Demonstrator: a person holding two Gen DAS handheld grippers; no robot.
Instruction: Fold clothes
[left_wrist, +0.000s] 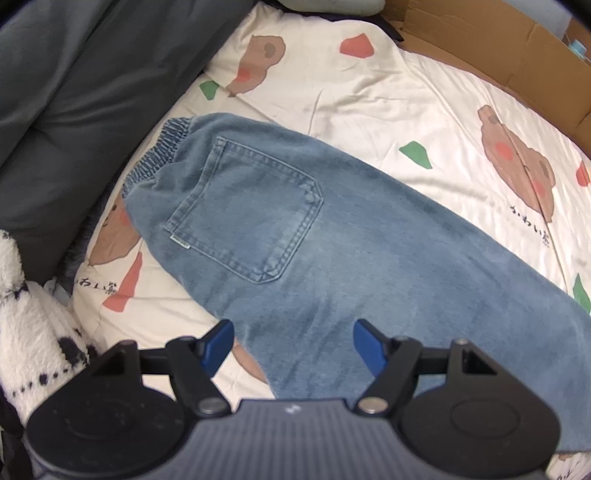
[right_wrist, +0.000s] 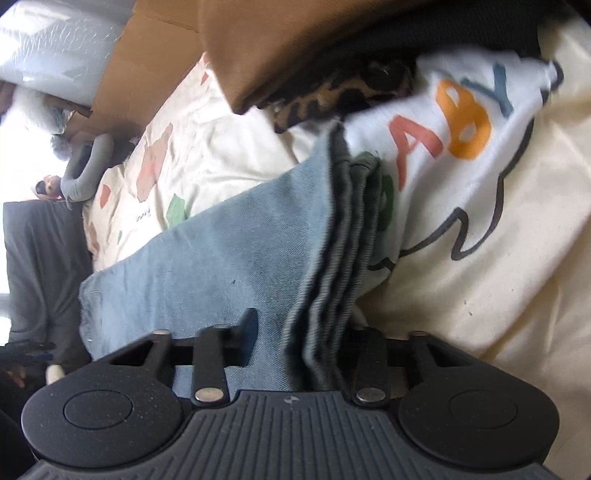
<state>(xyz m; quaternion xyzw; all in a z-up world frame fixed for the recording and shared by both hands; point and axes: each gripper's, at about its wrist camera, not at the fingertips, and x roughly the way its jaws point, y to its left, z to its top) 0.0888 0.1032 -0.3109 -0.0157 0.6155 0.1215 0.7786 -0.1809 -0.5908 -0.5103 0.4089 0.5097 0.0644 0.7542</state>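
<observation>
Lying flat on the cartoon-print bedsheet (left_wrist: 424, 92), jeans (left_wrist: 295, 229) folded lengthwise, back pocket (left_wrist: 247, 210) facing up, elastic waistband (left_wrist: 155, 155) at the far-left end beside the dark grey cushion (left_wrist: 66, 92), legs running off toward the lower right of the left wrist view. Long axis going diagonally, upper left to lower right, and crossing right under the left gripper (left_wrist: 293, 341). Hovering above the thigh section with blue fingers (left_wrist: 218, 343) spread wide, nothing between them, cloth not being touched as far as can be told. Working the other end: right gripper (right_wrist: 306, 332) sitting over the stacked leg hems (right_wrist: 340, 251), jaws narrowed around the bunched denim edges; no earlier frame to compare, fingertips mostly hidden under the cloth, so judging it as clamped on the hem layers but not fully certain. Hems pointing away from the right fingers toward the white printed garment (right_wrist: 461, 122) and the brown fabric (right_wrist: 295, 44) of the pile behind. Judging the coming move as carrying the hem end along the long axis up to the waistband, so right hand being nearer the end that travels, left hand being nearer the middle where the crease should fall. Risking layers slipping out of the pinch, four hem edges stacked unevenly. Also showing: fluffy black-and-white blanket (left_wrist: 33, 314) at the left edge and cardboard (left_wrist: 498, 48) beyond the sheet.
</observation>
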